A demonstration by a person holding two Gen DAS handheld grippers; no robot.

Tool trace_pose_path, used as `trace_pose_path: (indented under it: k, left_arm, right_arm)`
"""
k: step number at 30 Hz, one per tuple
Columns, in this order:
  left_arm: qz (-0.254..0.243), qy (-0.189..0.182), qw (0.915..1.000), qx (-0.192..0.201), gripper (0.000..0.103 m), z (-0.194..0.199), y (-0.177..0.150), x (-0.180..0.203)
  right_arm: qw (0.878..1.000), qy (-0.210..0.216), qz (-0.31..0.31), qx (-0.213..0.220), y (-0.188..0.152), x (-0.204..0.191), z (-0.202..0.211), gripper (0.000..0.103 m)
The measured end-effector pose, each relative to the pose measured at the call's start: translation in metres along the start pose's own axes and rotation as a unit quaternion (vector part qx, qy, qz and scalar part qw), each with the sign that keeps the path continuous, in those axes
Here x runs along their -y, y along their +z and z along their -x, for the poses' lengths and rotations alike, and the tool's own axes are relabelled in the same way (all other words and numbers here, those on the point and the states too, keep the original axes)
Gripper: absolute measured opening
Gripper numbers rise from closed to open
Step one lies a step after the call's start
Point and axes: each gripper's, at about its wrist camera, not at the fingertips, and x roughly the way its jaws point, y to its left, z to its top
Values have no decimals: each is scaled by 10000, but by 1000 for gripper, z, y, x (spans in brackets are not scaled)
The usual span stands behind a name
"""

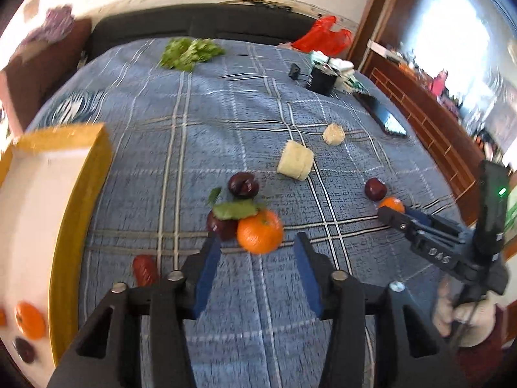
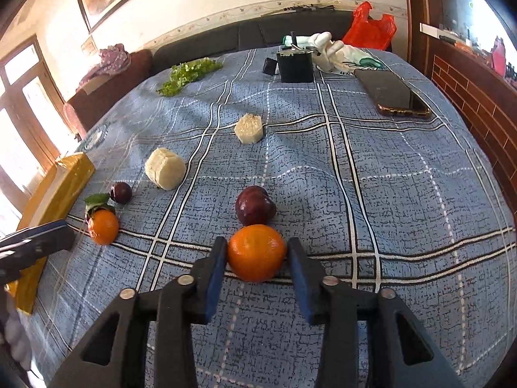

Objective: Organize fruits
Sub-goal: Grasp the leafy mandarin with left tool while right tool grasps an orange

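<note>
My left gripper [image 1: 257, 242] is open, its tips on either side of an orange with a green leaf [image 1: 260, 231] on the blue plaid cloth. Two dark plums [image 1: 243, 185] [image 1: 221, 224] lie just beyond and left of it. A yellow-rimmed box [image 1: 82, 194] at the left holds an orange [image 1: 30, 320] and a plum [image 1: 24, 350]. My right gripper [image 2: 257, 244] stands around a second orange [image 2: 257, 252], fingers beside it, seemingly closing; a plum [image 2: 254, 209] sits just behind. That gripper also shows in the left wrist view [image 1: 392, 215].
Two pale corn chunks [image 2: 164, 168] [image 2: 248, 128] lie mid-table. A red sausage-like piece [image 1: 145, 270] lies by the left fingers. Green leaves [image 2: 189, 74], a black box [image 2: 295, 64], a phone [image 2: 392, 93], white gloves and a red bag [image 2: 370, 27] are at the far side.
</note>
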Motion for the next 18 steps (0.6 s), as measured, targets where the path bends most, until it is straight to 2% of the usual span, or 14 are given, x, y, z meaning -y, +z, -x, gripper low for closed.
trace_pose_path:
  k: [5, 7, 8, 9, 12, 15, 17, 18]
  left_arm:
    - [-485, 177, 9987, -44, 43, -25, 8, 16]
    - [-724, 384, 9966, 30, 43, -30, 8, 23]
    - [-778, 405, 9962, 14, 37, -30, 7, 24]
    - [-770, 375, 9963, -43, 34, -29, 5, 25]
    - [-781, 161, 9967, -166, 34, -21, -1, 25]
    - [-696, 168, 9974, -96, 34, -12, -9, 24]
    - [-648, 202, 9977, -11, 42, -12, -10, 23]
    - [-654, 262, 9975, 12, 57, -14, -10, 24]
  right_arm:
    - [9999, 57, -67, 52, 0, 1, 0, 39]
    - [10000, 50, -59, 62, -1, 0, 0, 39]
    - [9999, 58, -65, 65, -1, 0, 1, 39]
    - [9999, 68, -76, 68, -1, 1, 1, 39]
    - [9999, 81, -92, 71, -2, 1, 1, 39]
    - [9999, 82, -90, 67, -1, 1, 1, 39]
    - [9999, 82, -91, 67, -1, 1, 1, 39]
    - [9999, 83, -87, 65, -2, 1, 1, 40]
